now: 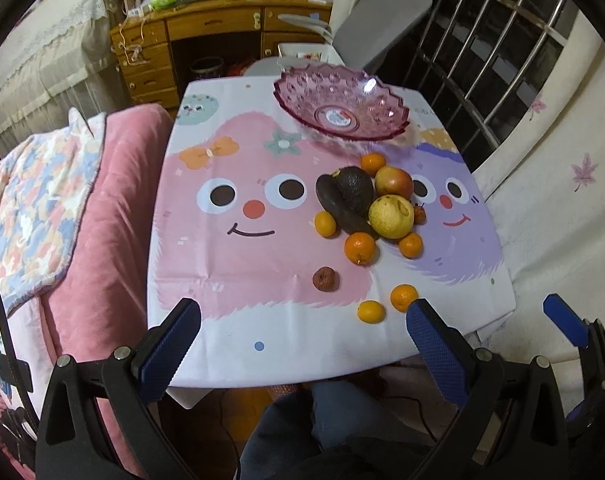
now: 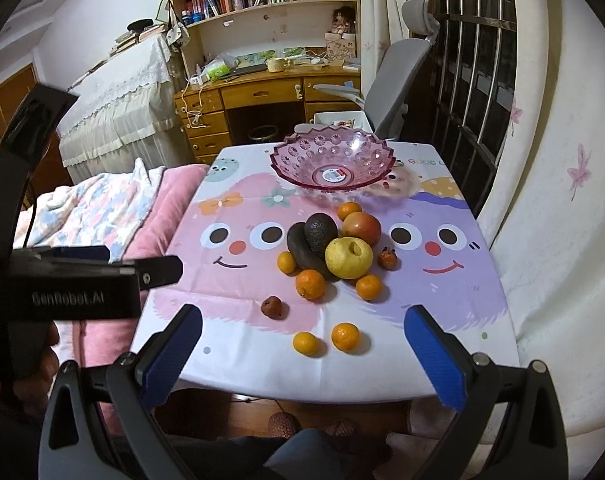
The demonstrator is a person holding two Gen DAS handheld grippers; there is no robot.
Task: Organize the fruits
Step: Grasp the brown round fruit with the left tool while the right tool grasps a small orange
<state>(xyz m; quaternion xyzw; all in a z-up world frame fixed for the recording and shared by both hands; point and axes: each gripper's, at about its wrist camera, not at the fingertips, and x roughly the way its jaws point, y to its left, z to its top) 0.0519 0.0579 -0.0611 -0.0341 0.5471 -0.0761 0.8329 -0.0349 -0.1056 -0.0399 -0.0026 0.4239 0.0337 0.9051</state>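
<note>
An empty pink plastic bowl (image 1: 302,92) (image 2: 298,152) stands at the table's far end. In front of it lies a cluster of fruit: a dark avocado (image 1: 354,186) (image 2: 320,232), a red apple (image 1: 393,182) (image 2: 362,226), a yellow pear (image 1: 391,216) (image 2: 348,258) and several small oranges. Two oranges (image 1: 370,311) (image 2: 345,336) and a wrinkled brown fruit (image 1: 325,279) (image 2: 272,307) lie nearer the front edge. My left gripper (image 1: 302,340) and right gripper (image 2: 306,354) both hover open over the front edge, holding nothing.
The table (image 1: 262,320) (image 2: 242,344) wears a cartoon-face cloth. A bed with a pink blanket (image 1: 102,200) adjoins its left side. A grey chair (image 1: 378,28) and wooden desk (image 2: 262,92) stand behind, window bars (image 2: 474,80) and white fabric to the right. A person's legs show below.
</note>
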